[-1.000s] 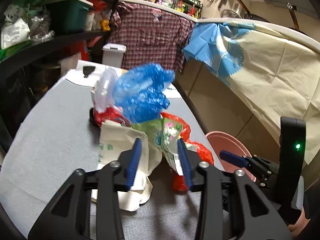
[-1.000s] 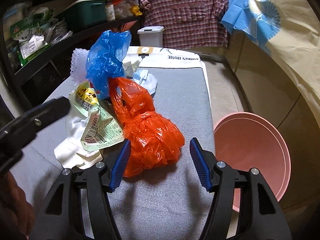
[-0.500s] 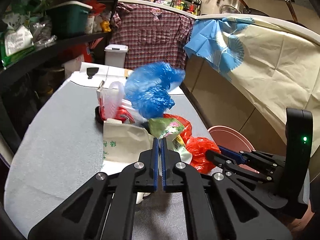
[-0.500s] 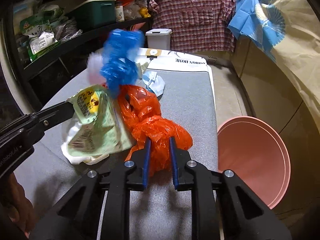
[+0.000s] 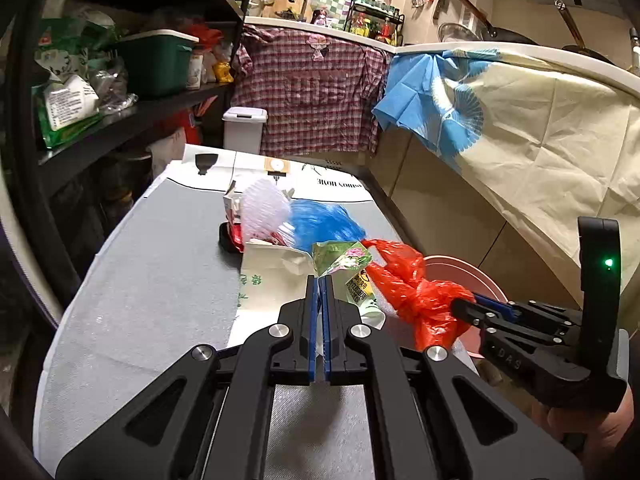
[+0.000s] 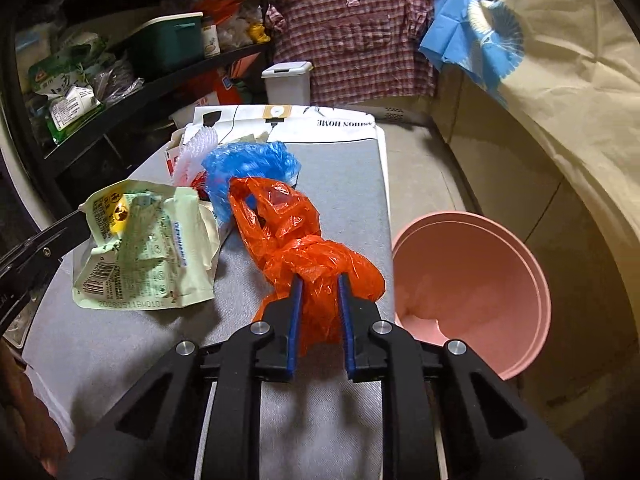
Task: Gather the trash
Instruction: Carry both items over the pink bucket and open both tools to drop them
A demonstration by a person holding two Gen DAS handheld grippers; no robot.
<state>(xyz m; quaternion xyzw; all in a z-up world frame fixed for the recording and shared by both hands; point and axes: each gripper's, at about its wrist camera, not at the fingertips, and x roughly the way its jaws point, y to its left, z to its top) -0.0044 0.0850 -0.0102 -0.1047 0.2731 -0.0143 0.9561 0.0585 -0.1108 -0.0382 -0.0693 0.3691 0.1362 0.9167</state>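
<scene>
The left claw (image 5: 319,280) is clamped on the edge of a pale green printed plastic wrapper (image 6: 144,252), lifted off the grey cloth-covered counter (image 6: 344,184). The right claw (image 6: 319,280) grips a knotted crinkled orange plastic bag (image 6: 304,240), just beside a round pink plastic basin (image 6: 472,280) standing off the counter's right edge. A crumpled blue plastic bag (image 6: 248,164) lies behind

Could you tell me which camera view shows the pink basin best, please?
The right wrist view: the pink basin shows nearly whole beside the table, its rim and inside visible. In the left wrist view only a strip of its rim shows, behind the red bag and the right gripper.
</scene>
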